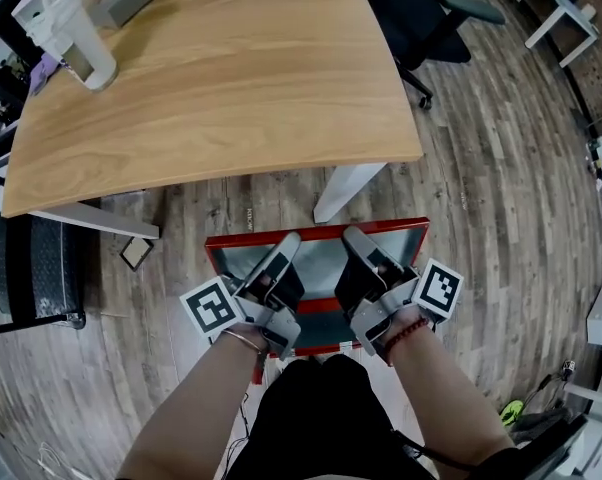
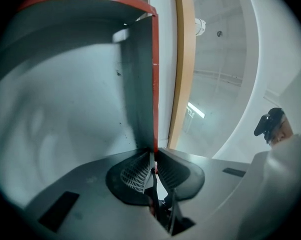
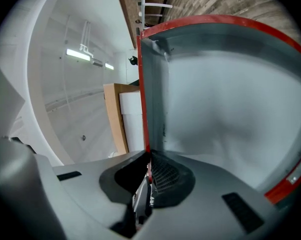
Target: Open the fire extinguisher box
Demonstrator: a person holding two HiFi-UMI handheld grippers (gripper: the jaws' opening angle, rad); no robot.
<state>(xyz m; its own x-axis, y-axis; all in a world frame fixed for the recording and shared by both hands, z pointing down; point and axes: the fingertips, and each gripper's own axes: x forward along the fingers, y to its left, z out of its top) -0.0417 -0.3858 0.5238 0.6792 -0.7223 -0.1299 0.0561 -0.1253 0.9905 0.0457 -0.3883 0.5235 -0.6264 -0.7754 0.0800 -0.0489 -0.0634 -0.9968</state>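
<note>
The left gripper and right gripper are each clamped on the thin red edge of a grey door panel of the fire extinguisher box. The box stands on the floor just beside the table, below its near edge. The sheet metal looks stiff, light and slippery, so these rims seem the best hold.

Wooden table over plank floor (black office chair beside).
</note>
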